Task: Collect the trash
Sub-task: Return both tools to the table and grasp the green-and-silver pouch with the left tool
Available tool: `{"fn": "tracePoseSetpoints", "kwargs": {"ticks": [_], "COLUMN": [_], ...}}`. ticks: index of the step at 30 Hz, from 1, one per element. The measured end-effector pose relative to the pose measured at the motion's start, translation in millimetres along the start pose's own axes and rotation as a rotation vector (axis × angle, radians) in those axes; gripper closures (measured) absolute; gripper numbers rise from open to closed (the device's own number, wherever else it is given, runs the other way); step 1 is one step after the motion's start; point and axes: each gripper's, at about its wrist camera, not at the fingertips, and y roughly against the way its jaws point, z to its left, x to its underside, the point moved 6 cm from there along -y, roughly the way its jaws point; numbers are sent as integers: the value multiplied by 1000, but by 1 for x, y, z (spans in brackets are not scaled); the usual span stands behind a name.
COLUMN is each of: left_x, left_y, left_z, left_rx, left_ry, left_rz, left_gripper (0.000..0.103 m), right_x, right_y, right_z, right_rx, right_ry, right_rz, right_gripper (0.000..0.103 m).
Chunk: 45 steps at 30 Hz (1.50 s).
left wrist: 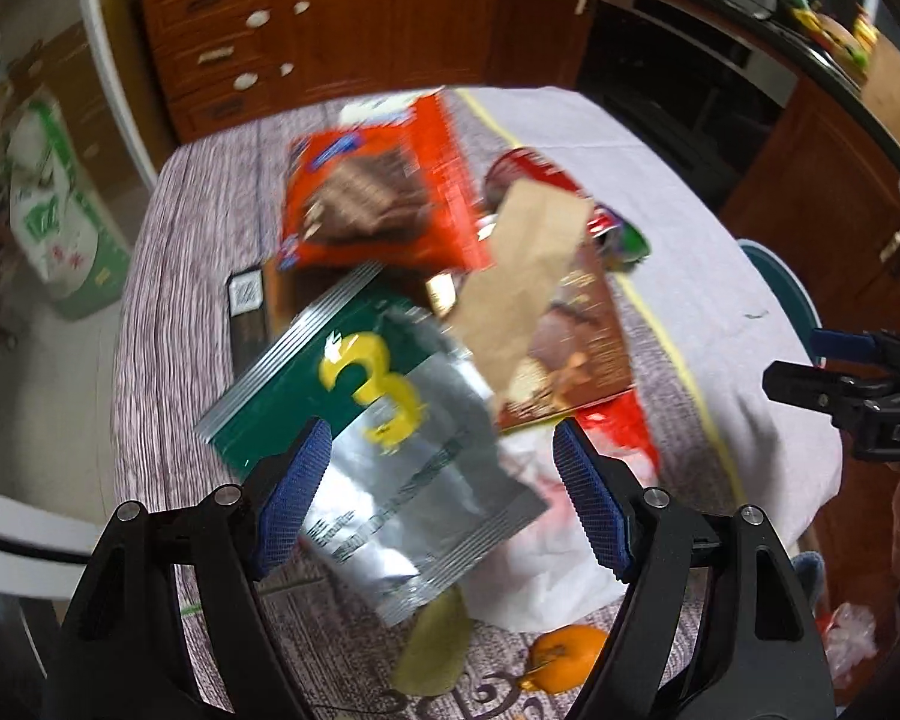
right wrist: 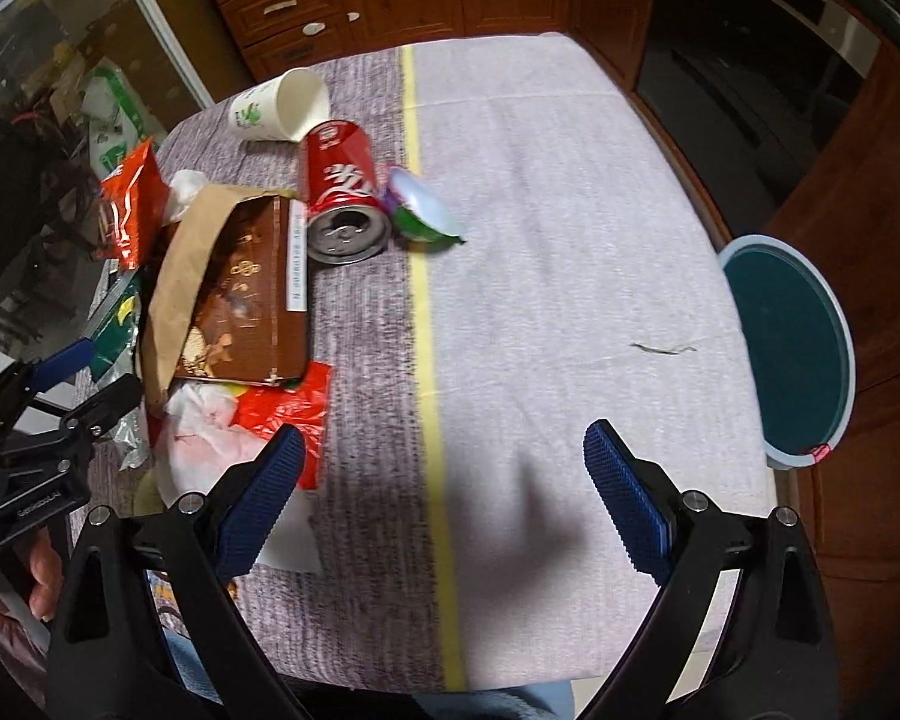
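My left gripper [left wrist: 444, 492] hangs spread over the green-and-silver sachet [left wrist: 378, 438] marked 3, lower centre, ready to pinch it. My right gripper [right wrist: 444, 504] gapes over bare tablecloth [right wrist: 570, 240] (bin [right wrist: 789, 348] waits at right edge).

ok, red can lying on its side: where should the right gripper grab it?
Across the middle of the red can, from above. It lies with its opened end facing the camera, the long sides exposed, though the paper cup and small green cup crowd it. The right gripper is open.
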Motion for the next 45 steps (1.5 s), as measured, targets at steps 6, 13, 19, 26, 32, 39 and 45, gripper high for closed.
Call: {"fn": "tracePoseSetpoints", "kwargs": {"ticks": [6,13,19,26,32,39,45], "left_x": [9,20,31,48,66,83,73], "left_y": [-5,-15,-6,13,20,-8,-12], "left_z": [21,40,59,92,116,122,105], "left_rx": [8,-16,-22,-18,-32,-27,-1], "left_ry": [55,93,136,208,205,210,139], "left_rz": [4,6,-9,-33,-22,38,-1], "left_gripper": [26,26,26,26,26,24,32], "right_x": [1,2,1,0,3,6,-1], "right_y": [-9,-17,-20,-17,-17,-14,-8], "right_z": [23,40,51,69,85,110,122], "right_rx": [-13,-33,-36,-47,-52,-62,-40], "right_ry": [26,46,68,102,133,181,222], "right_rz": [21,38,48,45,48,46,24], "right_gripper": [13,13,13,13,13,13,13]}}
